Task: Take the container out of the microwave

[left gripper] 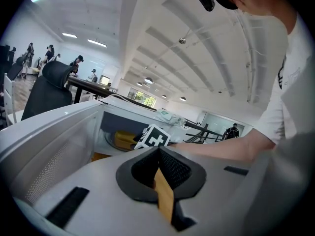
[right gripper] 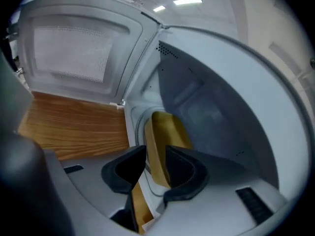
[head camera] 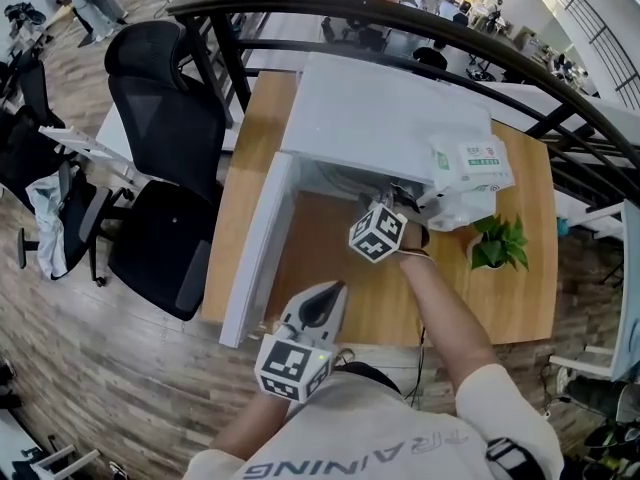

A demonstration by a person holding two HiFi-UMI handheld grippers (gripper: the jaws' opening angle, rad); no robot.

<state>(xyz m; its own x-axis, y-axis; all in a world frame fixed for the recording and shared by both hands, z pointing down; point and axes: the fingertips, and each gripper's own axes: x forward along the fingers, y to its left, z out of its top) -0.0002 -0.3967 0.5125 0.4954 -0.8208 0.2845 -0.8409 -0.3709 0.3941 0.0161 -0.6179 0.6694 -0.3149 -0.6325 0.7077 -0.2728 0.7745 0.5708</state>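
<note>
The wooden counter [head camera: 520,298] stands in an open office with a plank floor, and a black mesh office chair [head camera: 165,148] is at its left side. Nearest to me, the left gripper [head camera: 330,290] hovers over the front part of the counter. Its jaws are closed together with nothing between them. Just beside it is the white microwave door [head camera: 258,248], which is swung wide open.

Further in, the right gripper [right gripper: 155,154] points down into the mouth of the white microwave [head camera: 380,118]. Its jaws stand wide apart and hold nothing. The yellow plastic container [right gripper: 167,132] lies inside the cavity on the round turntable [right gripper: 134,132]. Its near rim is in line with the gap of the jaws, but I see no pad pressing on it.

On top of the microwave lie white packets [head camera: 470,163]. A small green potted plant [head camera: 497,243] stands on the counter to the right of it.
</note>
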